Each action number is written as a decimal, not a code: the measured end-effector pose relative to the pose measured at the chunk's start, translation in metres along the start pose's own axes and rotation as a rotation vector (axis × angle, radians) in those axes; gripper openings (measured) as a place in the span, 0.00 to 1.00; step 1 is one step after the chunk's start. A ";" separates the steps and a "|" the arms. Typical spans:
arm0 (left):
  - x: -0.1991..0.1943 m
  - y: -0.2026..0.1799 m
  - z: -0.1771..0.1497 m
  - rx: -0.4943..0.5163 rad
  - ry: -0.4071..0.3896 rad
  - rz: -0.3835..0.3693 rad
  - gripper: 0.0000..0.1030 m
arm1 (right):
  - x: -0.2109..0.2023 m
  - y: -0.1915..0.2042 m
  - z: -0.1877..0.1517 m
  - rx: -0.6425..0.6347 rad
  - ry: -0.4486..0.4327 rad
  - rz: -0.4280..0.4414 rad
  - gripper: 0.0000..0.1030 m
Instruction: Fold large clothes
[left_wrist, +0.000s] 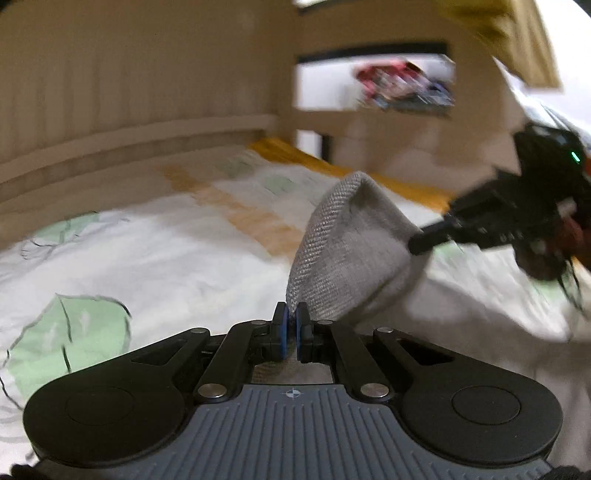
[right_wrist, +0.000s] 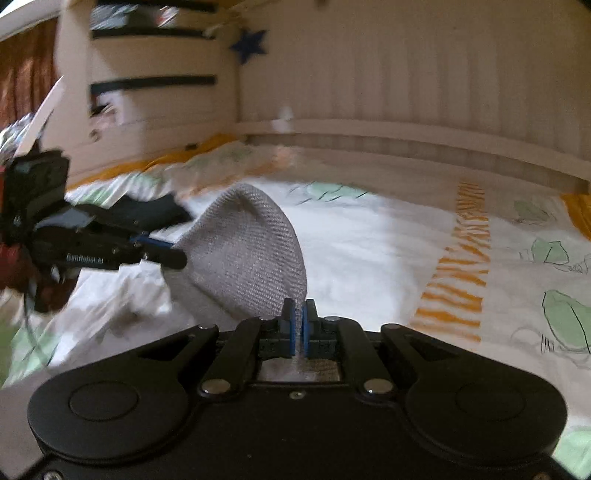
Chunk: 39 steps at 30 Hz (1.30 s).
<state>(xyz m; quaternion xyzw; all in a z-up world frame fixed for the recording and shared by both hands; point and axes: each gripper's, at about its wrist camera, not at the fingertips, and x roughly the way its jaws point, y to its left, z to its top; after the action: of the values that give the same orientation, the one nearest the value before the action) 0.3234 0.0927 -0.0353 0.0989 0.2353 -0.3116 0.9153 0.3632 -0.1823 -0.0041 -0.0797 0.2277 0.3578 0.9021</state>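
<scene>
Above the bed: a grey knitted garment (left_wrist: 343, 251) hangs stretched between the two hand-held grippers, lifted clear of the white sheet (left_wrist: 155, 251) with its green leaf shapes and orange stripes.

Left gripper (left_wrist: 291, 326): clenched on one edge of the grey cloth — the fabric runs down between its blue pads (left_wrist: 283, 328) and shows again in the gap behind them.

Right gripper (right_wrist: 297, 326): likewise clamped on the cloth, a thin strip of grey pinched between its blue pads (right_wrist: 292, 332).

Garment's shape: the held edge arches up in a rounded fold between the two grips, its weave sharp near each camera.

Only in the left wrist view: the right gripper from outside at the far right, its tips biting the far end of the fold, a green light (left_wrist: 574, 157) on its body, and a shelf opening (left_wrist: 373, 85) with blurred red and blue things in it.

Only in the right wrist view: the left gripper from the side at the left edge, lettering on its body too blurred to read — and a blue star (right_wrist: 248, 45) on the pale wall (right_wrist: 406, 74).

Background: both views are smeared with blur away from the cloth.
</scene>
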 end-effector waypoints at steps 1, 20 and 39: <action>-0.003 -0.009 -0.008 0.037 0.036 -0.014 0.05 | -0.004 0.011 -0.009 -0.024 0.029 0.010 0.10; 0.000 0.040 -0.039 -0.641 0.109 -0.041 0.48 | -0.010 -0.003 -0.060 0.488 0.141 -0.048 0.56; 0.017 0.052 -0.049 -0.748 0.011 0.136 0.03 | 0.021 -0.021 -0.077 0.645 0.120 -0.176 0.12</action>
<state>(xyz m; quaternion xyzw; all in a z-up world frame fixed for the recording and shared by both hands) 0.3495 0.1407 -0.0847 -0.2248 0.3308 -0.1421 0.9055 0.3640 -0.2087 -0.0821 0.1692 0.3742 0.1829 0.8932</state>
